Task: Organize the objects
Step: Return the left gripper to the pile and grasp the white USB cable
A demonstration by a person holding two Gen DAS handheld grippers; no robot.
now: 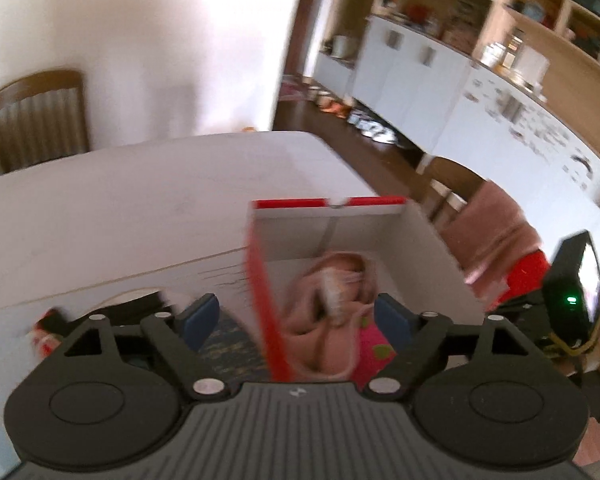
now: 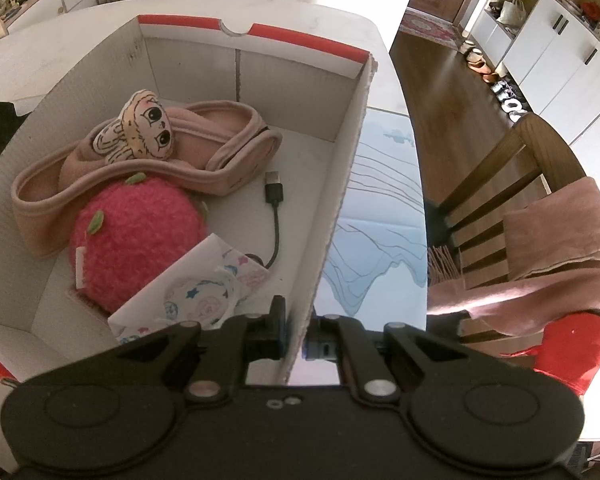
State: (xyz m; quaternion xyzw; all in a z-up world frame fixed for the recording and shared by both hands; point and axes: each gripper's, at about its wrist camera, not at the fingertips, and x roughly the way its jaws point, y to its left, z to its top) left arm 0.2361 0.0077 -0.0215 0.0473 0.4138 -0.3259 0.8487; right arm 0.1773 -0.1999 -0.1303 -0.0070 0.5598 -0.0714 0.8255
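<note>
**Mia:** What were the two grippers doing?

**Ben:** The right gripper [image 2: 296,340] was pinched tight on the near side wall of the box [image 2: 340,184]. It held the box steady. The left gripper [image 1: 296,320] was wide apart with nothing in it, above the box's other long wall.

**Mia:** Where were the things?

**Ben:** In the box. Nearest was a paper packet [image 2: 188,300], then a pink fuzzy ball [image 2: 140,232] and a black cable [image 2: 275,216], then a pink headband [image 2: 204,160] with a doll face.

**Mia:** What was the best way to go on?

**Ben:** I think keep that hold firm, so the box did not slide, and lift the free gripper over the red rim, not into it.

**Mia:** Any room?

**Ben:** The table [image 1: 120,192] past the box was bare. But the box sat near the table's edge, with a chair [image 2: 500,200] and floor beyond.
</note>
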